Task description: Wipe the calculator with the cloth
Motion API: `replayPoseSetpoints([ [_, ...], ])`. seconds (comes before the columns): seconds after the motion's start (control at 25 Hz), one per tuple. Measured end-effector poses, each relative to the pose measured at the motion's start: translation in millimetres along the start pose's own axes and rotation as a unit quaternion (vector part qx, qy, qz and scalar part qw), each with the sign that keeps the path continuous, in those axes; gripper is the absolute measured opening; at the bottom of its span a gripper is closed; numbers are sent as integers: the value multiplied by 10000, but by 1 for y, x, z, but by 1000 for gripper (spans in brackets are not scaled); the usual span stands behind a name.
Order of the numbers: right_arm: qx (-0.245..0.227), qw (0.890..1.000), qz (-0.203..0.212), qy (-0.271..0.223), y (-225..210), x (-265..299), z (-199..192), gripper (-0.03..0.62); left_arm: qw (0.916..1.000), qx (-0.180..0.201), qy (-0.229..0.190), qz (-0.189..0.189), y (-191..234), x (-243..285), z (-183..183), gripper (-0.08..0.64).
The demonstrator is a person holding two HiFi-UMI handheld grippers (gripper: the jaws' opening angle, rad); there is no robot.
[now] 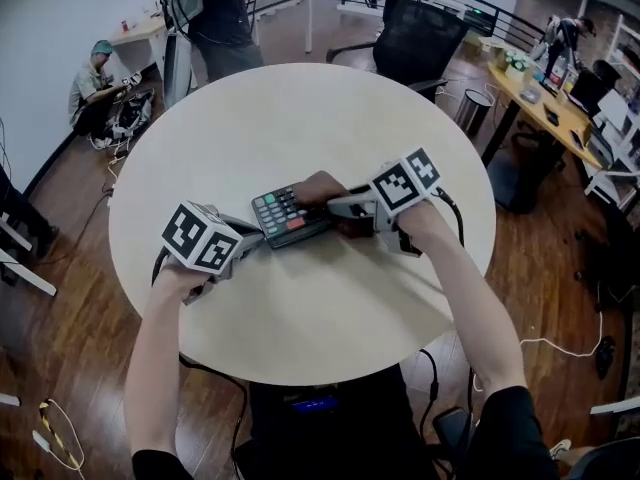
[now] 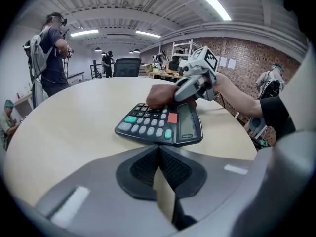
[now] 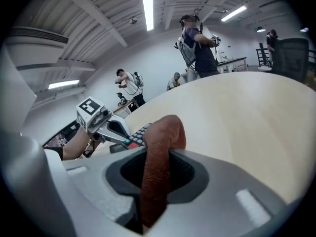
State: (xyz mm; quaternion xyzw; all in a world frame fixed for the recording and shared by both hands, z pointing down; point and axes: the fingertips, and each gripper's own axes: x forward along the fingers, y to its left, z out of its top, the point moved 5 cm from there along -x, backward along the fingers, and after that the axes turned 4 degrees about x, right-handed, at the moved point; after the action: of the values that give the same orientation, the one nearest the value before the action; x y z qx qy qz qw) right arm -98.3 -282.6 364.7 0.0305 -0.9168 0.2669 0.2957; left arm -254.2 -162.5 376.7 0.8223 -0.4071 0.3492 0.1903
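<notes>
Calculator [image 1: 288,215] lies flat a little towards the near edge of the round worktop [image 1: 300,108], roughly midway between its left and right edges, keys up. The right claw [image 3: 157,164] is clamped tight on a brown cloth [image 3: 163,132], which bulges out past the tips and rests on the far part of the calculator, over the keys. The left claw [image 2: 159,154] is closed with nothing in it; the calculator sits just ahead of its tips, at the calculator's left end, and whether they actually touch is hard to tell.

The wiping looks to be under way. To do it well, I would press the cloth down lightly and evenly and drag it in long passes from the keys across the display, so only fabric meets the surface and not the hard claw tips. The calculator seems light and likely to slide on the smooth worktop, so the closed left claw would best stay braced against its left end, opposing each stroke. Too much pressure could press the keys or skid the calculator towards the near edge.
</notes>
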Motion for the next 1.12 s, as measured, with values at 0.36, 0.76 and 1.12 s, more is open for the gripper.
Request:
replayPoseSetpoints([
  [0.36,679,9925,-590,-824,-43,37,61,87,9997,-115,-196,-17,2,-3,-1,8],
  [0.76,504,9974,-501,-81,-30,43,49,87,9997,27,-83,227,0,0,1,8],
  [1.12,559,9977,144,-361,16,-21,-19,87,9989,92,128,439,-6,10,5,6],
])
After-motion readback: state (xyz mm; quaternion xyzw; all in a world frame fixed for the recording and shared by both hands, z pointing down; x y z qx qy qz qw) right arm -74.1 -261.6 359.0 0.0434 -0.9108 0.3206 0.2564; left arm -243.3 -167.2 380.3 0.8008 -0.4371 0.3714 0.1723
